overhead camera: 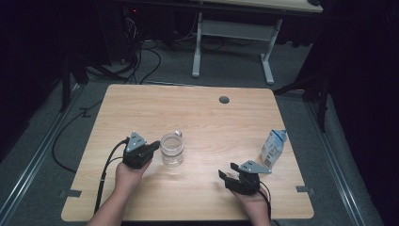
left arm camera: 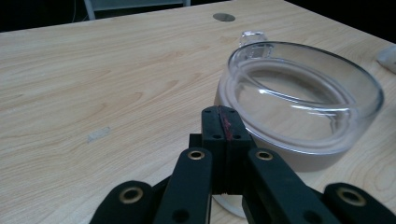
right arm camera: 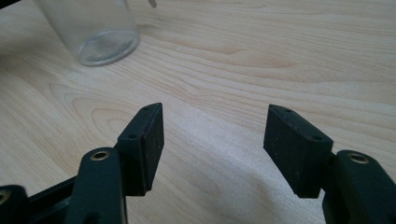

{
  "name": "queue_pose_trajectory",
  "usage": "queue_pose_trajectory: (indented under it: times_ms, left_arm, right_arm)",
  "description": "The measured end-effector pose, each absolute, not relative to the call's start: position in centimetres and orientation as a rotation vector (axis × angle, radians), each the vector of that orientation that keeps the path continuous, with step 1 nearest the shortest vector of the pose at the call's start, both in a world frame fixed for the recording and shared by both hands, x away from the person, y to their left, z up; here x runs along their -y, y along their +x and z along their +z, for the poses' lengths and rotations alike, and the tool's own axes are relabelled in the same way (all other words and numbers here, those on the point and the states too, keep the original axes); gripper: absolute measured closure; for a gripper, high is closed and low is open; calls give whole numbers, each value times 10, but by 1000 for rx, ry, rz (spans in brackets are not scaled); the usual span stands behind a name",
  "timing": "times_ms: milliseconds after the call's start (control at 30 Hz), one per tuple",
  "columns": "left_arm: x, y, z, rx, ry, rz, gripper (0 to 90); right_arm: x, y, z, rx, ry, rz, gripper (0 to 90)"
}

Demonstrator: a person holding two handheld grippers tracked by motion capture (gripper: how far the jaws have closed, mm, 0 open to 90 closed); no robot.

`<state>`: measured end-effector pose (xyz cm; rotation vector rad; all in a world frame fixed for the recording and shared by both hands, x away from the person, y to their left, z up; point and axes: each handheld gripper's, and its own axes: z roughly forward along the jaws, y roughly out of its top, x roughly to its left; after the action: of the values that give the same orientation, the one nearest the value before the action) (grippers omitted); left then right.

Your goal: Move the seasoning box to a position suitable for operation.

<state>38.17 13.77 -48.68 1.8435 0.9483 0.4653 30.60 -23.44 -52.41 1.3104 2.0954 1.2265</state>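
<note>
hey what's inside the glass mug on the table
The glass mug looks empty: through its open top you see only clear glass. Its lower near side is hidden behind the shut left gripper.

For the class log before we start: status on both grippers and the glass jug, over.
Left gripper shut, empty, jaws right beside the glass jug. Right gripper open, empty, over bare table. Jug upright. Carton stands at right edge, clear of both.

Overhead view and both close gripper views share the glass jar (overhead camera: 171, 149).
</note>
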Motion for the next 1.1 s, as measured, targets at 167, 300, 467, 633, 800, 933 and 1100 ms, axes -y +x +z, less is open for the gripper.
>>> queue_pose_trajectory:
  times_ms: [167, 300, 467, 633, 800, 933, 1100]
  left_arm:
    - [-137, 374, -486, -941, 1831, 453, 900]
    - [-135, 362, -486, -926, 1825, 431, 899]
    - [-134, 353, -486, -897, 1815, 428, 899]
    - [-136, 364, -486, -939, 1802, 470, 899]
    - [-130, 378, -490, -939, 1808, 481, 899]
    - [-129, 380, -492, -932, 1822, 458, 900]
    - [-130, 376, -491, -917, 1843, 434, 900]
  right_arm:
    - [234, 306, -525, -2094, 1314, 1227, 389]
    - [233, 306, -525, -2103, 1316, 1212, 401]
    - [233, 306, -526, -2103, 1307, 1213, 402]
    - [232, 305, -525, -2104, 1306, 1215, 401]
    - [231, 305, -525, -2111, 1296, 1212, 403]
    - [231, 305, -526, -2112, 1297, 1212, 404]
    - [230, 306, -527, -2118, 1293, 1211, 404]
